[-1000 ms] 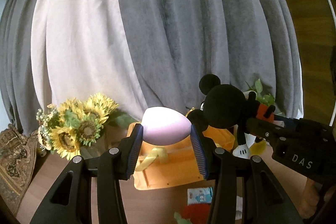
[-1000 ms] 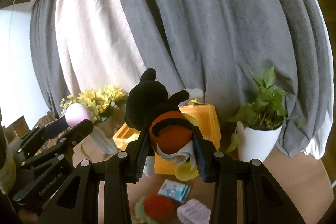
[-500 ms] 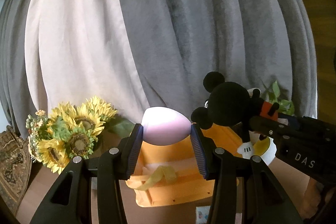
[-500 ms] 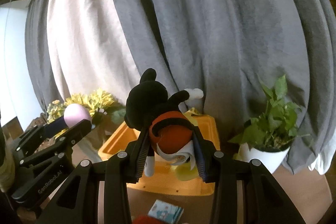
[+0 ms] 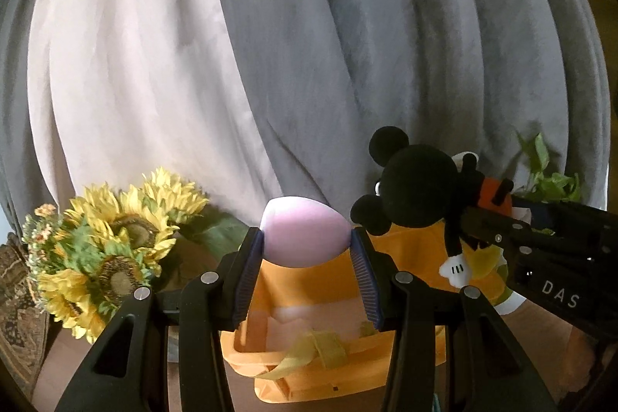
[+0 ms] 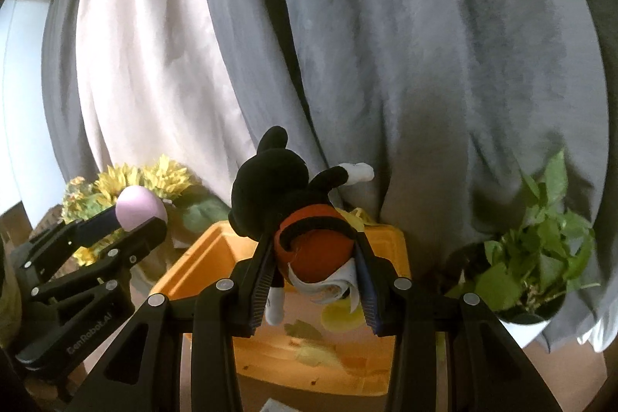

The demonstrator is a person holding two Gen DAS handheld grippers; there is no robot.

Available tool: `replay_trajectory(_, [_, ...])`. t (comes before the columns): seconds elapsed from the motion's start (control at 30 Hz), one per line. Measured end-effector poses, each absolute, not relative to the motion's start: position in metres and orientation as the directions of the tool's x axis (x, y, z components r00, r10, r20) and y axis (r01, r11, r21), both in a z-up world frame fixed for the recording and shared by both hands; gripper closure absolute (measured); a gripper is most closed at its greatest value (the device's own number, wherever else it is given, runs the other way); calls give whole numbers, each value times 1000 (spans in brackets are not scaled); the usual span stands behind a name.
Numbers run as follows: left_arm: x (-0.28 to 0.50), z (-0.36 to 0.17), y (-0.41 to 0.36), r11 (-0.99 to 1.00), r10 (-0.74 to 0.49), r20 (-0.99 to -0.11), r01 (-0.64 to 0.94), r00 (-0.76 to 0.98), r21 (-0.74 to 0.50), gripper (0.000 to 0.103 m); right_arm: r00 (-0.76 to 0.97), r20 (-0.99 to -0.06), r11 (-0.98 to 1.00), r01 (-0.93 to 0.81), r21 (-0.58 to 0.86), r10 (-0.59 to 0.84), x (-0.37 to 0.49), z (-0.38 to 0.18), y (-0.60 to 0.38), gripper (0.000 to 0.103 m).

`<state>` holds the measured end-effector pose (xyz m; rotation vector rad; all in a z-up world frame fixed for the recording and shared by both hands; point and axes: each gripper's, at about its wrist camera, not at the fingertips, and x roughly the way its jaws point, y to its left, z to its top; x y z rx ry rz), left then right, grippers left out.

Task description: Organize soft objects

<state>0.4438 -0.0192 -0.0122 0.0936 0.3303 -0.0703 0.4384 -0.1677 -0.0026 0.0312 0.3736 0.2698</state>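
My left gripper [image 5: 307, 246] is shut on a soft pink egg-shaped ball [image 5: 303, 236] and holds it above the near side of an orange bin [image 5: 309, 373]. My right gripper [image 6: 316, 261] is shut on a black mouse plush [image 6: 278, 192] with red shorts, gripping it at the shorts above the same orange bin [image 6: 201, 257]. The plush [image 5: 417, 195] and the right gripper [image 5: 540, 250] show at the right of the left wrist view. The left gripper [image 6: 135, 219] with the pink ball [image 6: 139, 207] shows at the left of the right wrist view. A yellow strap [image 5: 316, 350] lies in the bin.
A sunflower bouquet [image 5: 104, 250] stands left of the bin. A potted green plant [image 6: 540, 257] in a white pot stands to its right. Grey and cream curtains [image 5: 309, 45] hang close behind. A patterned cushion [image 5: 15, 311] is at the far left.
Both grippers have moved forward and over the orange bin with their objects; the bin now fills the lower view and the small items on the table have dropped out of sight.
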Motion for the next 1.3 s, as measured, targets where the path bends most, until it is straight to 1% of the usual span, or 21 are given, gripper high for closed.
replay_trajectory(0.37, [493,-51,-17,993,-56,-436,97,898,72,57,860,-441,964,-261,55,258,480,-32,-159,62])
replay_trajectory(0.7, [527,-80,-25,990,-54,-548,117,835,81,57,797,-550,964,-258,64,250,513,-63,-156,62])
replay_trajectory(0.8, [532,-85,-26,989,-54,-569,122,820,81,56,783,-574,966,-251,60,239,519,-70,-155,61])
replay_trajectory(0.93, [538,-89,-24,991,-52,-586,114,809,68,53,775,-592,971,-227,69,223,524,-75,-157,58])
replay_trajectory(1.0, [539,-90,-24,992,-54,-592,111,804,61,48,776,-594,974,-216,68,213,526,-75,-158,56])
replay_trajectory(1.03, [541,-91,-23,992,-55,-595,110,802,58,45,778,-594,976,-210,65,206,527,-75,-159,54])
replay_trajectory(1.07, [541,-91,-23,992,-55,-595,110,802,55,44,780,-593,977,-206,63,203,527,-75,-159,49])
replay_trajectory(1.17, [538,-88,-23,993,-60,-594,111,802,50,39,783,-589,977,-207,58,201,524,-72,-159,48])
replay_trajectory(1.3, [528,-81,-23,993,-61,-573,106,817,46,38,789,-583,979,-192,68,195,518,-68,-163,48])
